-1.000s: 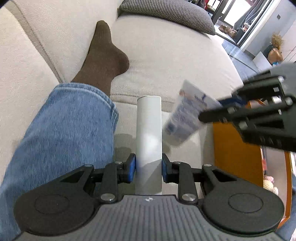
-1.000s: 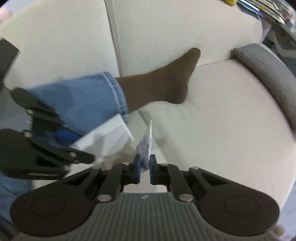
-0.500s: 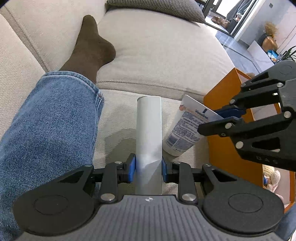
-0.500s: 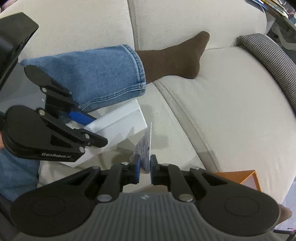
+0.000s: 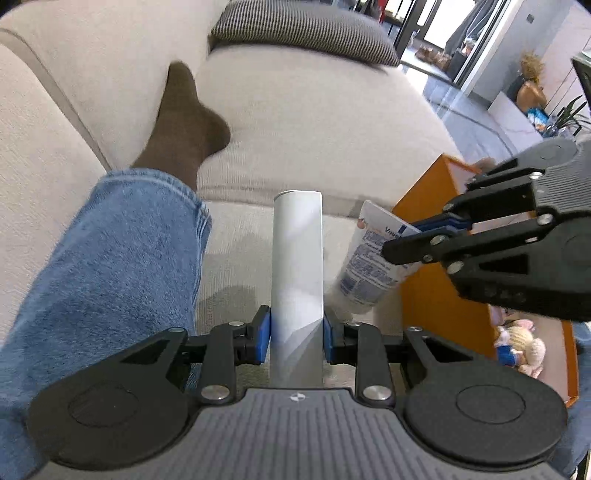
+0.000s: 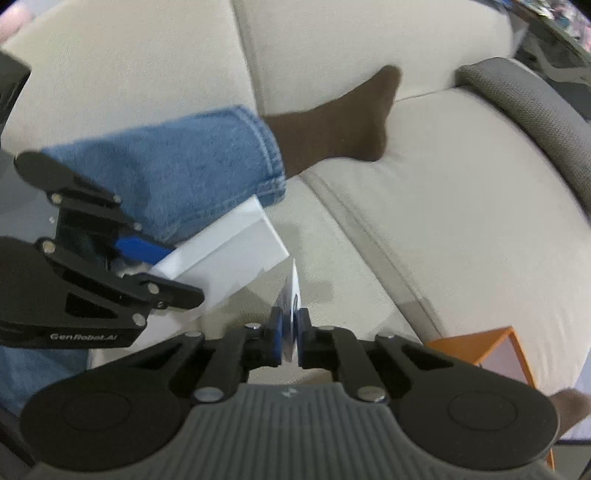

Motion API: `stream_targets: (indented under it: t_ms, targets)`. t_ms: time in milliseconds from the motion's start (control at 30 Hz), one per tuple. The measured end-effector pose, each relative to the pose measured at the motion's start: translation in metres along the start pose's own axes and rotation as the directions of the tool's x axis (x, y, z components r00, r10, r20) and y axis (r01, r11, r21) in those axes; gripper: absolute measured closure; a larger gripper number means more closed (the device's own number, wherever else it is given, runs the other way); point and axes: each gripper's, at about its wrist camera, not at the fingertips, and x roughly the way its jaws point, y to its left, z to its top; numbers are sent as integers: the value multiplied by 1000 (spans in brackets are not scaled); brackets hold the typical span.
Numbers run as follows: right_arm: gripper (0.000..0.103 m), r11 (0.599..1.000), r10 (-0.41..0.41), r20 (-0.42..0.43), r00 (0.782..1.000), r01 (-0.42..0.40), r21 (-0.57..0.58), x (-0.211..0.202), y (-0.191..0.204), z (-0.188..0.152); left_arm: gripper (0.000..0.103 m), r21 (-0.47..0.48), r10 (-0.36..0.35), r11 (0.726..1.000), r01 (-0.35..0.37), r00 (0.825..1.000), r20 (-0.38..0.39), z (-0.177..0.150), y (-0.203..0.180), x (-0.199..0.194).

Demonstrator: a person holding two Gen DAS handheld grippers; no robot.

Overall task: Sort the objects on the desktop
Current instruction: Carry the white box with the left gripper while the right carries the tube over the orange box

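Note:
My left gripper (image 5: 297, 332) is shut on a long white box (image 5: 297, 266) that points forward over the sofa seat. My right gripper (image 6: 288, 338) is shut on the flat crimped end of a white lotion tube (image 6: 291, 295). In the left wrist view the right gripper (image 5: 424, 240) holds the tube (image 5: 369, 266) just right of the box, cap end down, by the orange box's edge. In the right wrist view the left gripper (image 6: 162, 269) and the white box (image 6: 229, 254) are at the left.
An orange storage box (image 5: 436, 295) stands at the right with a small doll (image 5: 521, 347) inside; its corner shows in the right wrist view (image 6: 491, 350). A jeans leg (image 5: 99, 266) with a brown sock (image 5: 184, 122) lies on the beige sofa (image 5: 314, 122). A checked cushion (image 5: 303, 26) is at the back.
Both grippers have kept their hold. The tube has stayed beside the white box near the orange box. Both views have shifted a little and are blurred by motion.

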Motion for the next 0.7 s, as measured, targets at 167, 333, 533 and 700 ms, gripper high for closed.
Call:
stream_targets:
  t_ms: [167,333,533,700]
  targets:
    - [97,993,-14,106,994,2,117,-49,-7,-17,72,26,-52,998,51,997,64,6,-13,-28]
    - [97,971,-89,188,978,43,234,-112,-15,-51,71,111,-103,990,89,987,126,15,-41,-53]
    - [97,912,-241,200,950,151,382,-171,-32,-105,71,201,-177,969,145,973,150,24,-76,-60]
    - [97,824,-338,123,933,231,517,-185,-52,-151,71,258,-237,945,201,964,118,33,-100,-42]
